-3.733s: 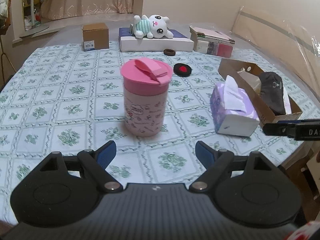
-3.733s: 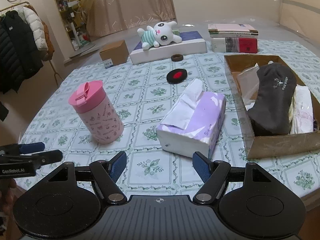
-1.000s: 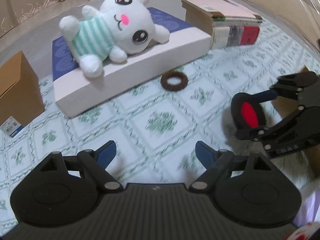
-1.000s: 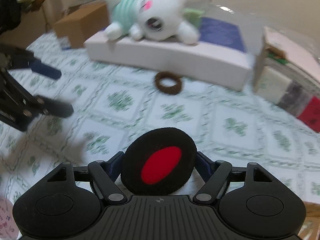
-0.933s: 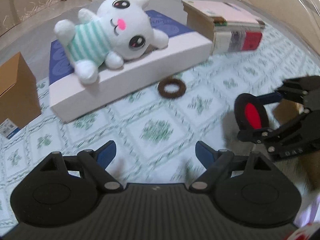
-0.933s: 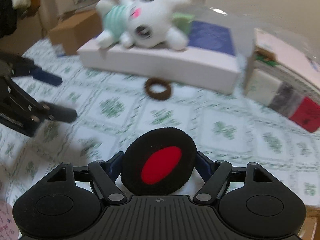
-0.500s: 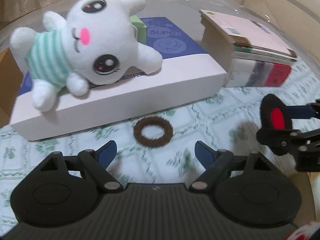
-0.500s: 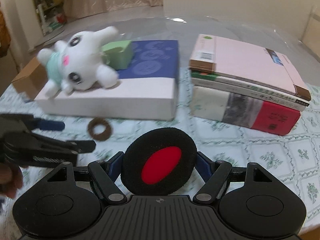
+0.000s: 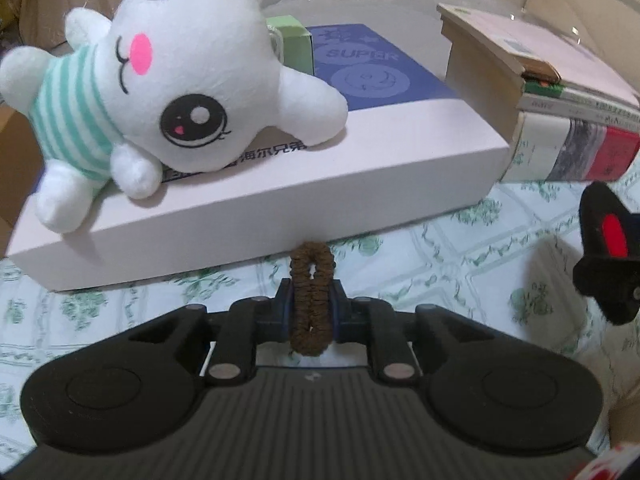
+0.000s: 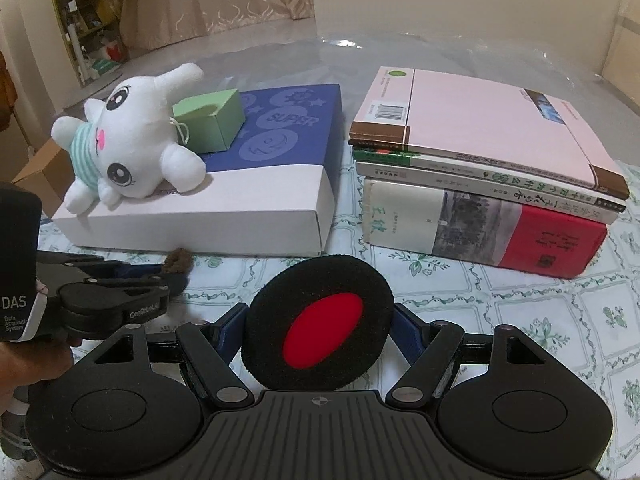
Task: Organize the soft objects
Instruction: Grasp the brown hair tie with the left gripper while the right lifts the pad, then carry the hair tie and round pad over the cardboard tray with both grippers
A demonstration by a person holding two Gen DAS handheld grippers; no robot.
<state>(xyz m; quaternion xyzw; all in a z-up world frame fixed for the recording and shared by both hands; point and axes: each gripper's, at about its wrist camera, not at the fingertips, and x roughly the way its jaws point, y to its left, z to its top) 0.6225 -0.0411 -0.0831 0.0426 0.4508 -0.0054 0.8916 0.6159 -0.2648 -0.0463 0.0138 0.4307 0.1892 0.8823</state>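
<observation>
Plush, upper left of the left wrist view: the white plush bunny in a mint-striped shirt [image 9: 152, 80] lies on its side on the flat white-and-blue cardboard box [image 9: 280, 200], one paw hanging over the box's front edge. It's soft too, in my judgement a later pick.

Left gripper, lower centre of the same view: the left gripper [image 9: 311, 304] has just been closing, and now its jaws stand narrow, pinching the brown fuzzy hair tie [image 9: 311, 296] into a tall thin loop.

Step in hand: looks like the grab is made! Best move now, I'd say, is a straight lift with the squeeze held, since the loop is springy and could slip out.

Edge to mind: the box's front wall sits just beyond the tie, so pull up and back, not forward.

Right gripper, lower centre of the right wrist view: the right gripper [image 10: 318, 328] has jaws spread wide around the round black foam pad with a red oval centre [image 10: 318, 322], gripping it by its rim.

Open room, right side: the stack of books with a pink cover on top [image 10: 480, 168] blocks the far right; the green-patterned tablecloth [image 10: 520, 312] in front lies bare, room to swing through.
</observation>
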